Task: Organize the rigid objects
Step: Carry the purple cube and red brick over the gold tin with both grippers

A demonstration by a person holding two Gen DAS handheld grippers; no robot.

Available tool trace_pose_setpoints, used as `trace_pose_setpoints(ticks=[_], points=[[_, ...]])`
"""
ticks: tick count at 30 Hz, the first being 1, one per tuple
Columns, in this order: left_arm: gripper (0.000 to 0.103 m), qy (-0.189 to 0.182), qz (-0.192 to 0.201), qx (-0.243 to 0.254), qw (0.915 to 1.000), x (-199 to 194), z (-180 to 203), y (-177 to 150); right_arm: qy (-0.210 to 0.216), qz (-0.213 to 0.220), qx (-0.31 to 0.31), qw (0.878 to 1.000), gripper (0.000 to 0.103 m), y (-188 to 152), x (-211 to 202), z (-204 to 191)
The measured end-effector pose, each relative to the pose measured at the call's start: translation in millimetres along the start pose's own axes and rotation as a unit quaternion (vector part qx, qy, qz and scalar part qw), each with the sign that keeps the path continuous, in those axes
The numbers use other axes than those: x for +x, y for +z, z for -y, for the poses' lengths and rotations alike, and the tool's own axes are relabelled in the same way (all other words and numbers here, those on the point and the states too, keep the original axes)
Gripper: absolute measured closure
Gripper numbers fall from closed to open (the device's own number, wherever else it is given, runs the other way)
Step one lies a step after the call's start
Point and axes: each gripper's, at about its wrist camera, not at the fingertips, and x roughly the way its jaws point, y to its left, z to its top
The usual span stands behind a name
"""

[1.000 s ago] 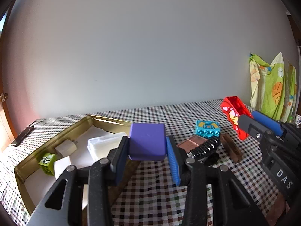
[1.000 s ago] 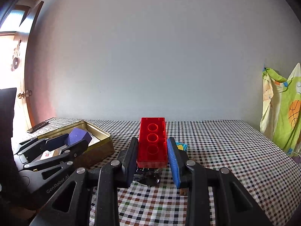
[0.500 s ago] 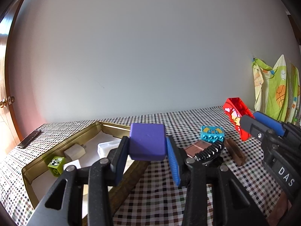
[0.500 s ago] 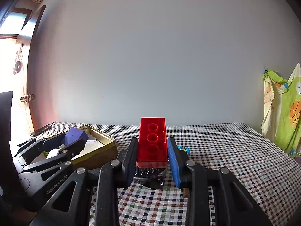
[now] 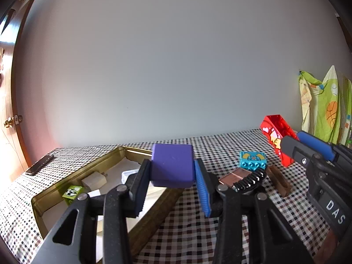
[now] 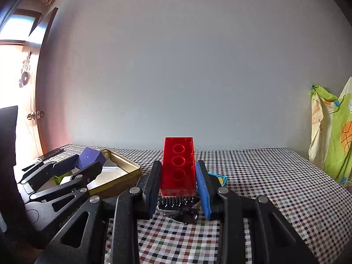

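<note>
Left wrist view showed us the left tool (image 5: 172, 176) pinching a purple block (image 5: 172, 165) between its pads, held in the air above the near edge of a gold tin (image 5: 72, 179) on the checked counter (image 5: 220, 231). Inside the tin we saw a green block (image 5: 71, 193) and a beige block (image 5: 94, 179) lying on white paper. To the right on the counter lay a teal brick (image 5: 253, 159), a black comb (image 5: 249, 179) and a brown piece (image 5: 279, 180). In the right wrist view the right tool (image 6: 177, 184) was clamped on a red brick (image 6: 178, 165), lifted clear of the counter, with the comb below it. We also saw a dark phone (image 5: 39, 165) at the counter's far left edge.
</note>
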Motion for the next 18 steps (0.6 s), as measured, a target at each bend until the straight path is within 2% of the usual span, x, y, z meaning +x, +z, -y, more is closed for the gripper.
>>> trace_pose_setpoints(ticks=[18], points=[[0.064,0.032,0.022,0.009,0.9992,-7.2,-3.8,0.7,0.019,0.003,-0.02,1.0,0.069,-3.2,10.5,-14.8]])
